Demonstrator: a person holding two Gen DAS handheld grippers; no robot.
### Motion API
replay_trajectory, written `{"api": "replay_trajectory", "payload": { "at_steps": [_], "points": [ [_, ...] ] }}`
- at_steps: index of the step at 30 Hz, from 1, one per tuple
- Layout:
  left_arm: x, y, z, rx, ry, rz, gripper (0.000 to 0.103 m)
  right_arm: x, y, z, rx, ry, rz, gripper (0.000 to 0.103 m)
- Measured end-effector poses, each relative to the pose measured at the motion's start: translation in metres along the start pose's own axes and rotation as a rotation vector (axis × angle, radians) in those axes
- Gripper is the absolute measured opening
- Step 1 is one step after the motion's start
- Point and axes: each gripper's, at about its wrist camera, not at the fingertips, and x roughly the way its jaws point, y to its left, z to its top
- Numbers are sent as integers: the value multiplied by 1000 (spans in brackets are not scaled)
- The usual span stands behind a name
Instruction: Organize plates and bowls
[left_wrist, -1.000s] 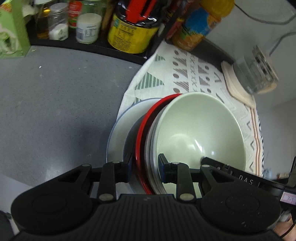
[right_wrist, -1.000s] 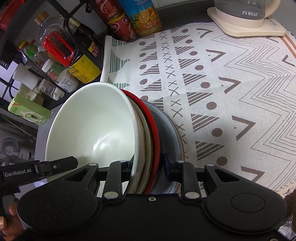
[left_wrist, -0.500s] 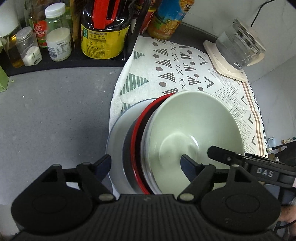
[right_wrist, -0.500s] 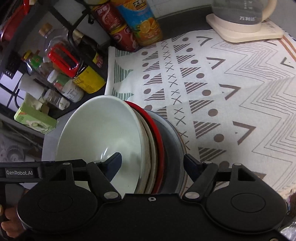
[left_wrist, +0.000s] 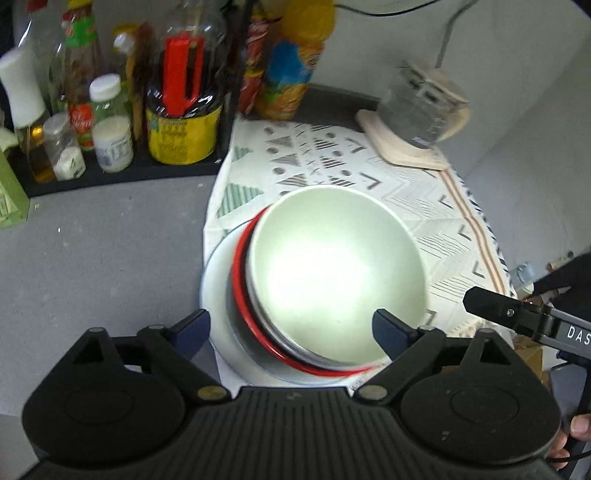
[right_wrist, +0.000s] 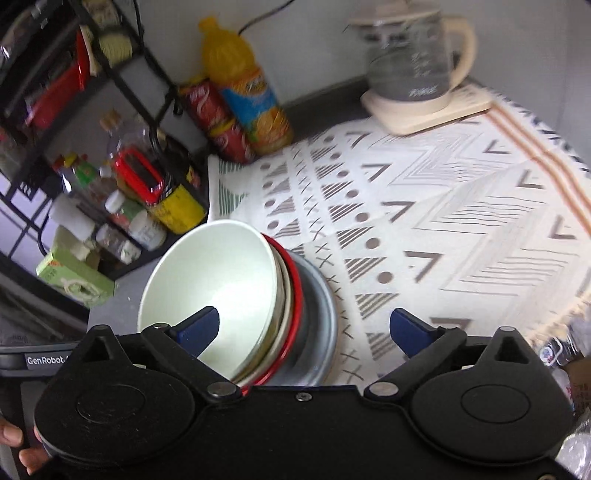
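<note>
The stack of dishes, a pale green bowl (left_wrist: 336, 273) nested over a red-rimmed plate (left_wrist: 242, 273) and a white plate (left_wrist: 216, 288), sits on the patterned cloth's (right_wrist: 443, 221) corner nearest the spice rack (right_wrist: 122, 206). The left gripper (left_wrist: 291, 332) is spread wide with nothing between its fingers, as is the right gripper (right_wrist: 304, 328); both seem to hover clear of the stack, though blur makes contact hard to judge
</note>
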Motion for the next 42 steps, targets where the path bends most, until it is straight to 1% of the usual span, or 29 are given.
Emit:
{"api": "replay_trajectory", "payload": {
  "at_steps": [2,5,7,14,18,24,28,30,38,42],
  "points": [
    [-10,-7,-5,33,-25,7,97,-16,-1,-7,4,-40,-10,103],
    [-24,-11,-14,48,-56,-2,100,-37,-1,-17,15,-87,-48,103],
    [-33,-15,-21,63,-72,-4,102,-51,-2,-24,17,-119,-56,103],
    [-68,-21,-44,94,-150,-20,102,-101,-5,-52,28,-226,-99,103],
    [-84,-25,-57,110,-177,-23,103,-125,-3,-71,28,-273,-115,103],
    [-103,-33,-80,147,-195,-20,103,-156,3,-92,15,-307,-123,103],
    [-115,-38,-95,165,-201,-27,103,-167,7,-104,4,-313,-120,103],
    [-122,-40,-101,174,-217,-14,103,-172,11,-110,-7,-324,-142,103],
    [-145,-43,-117,189,-223,-1,103,-193,17,-134,-4,-341,-140,103],
    [-156,-42,-121,206,-241,11,102,-205,20,-141,-9,-346,-132,103]
  ]
}}
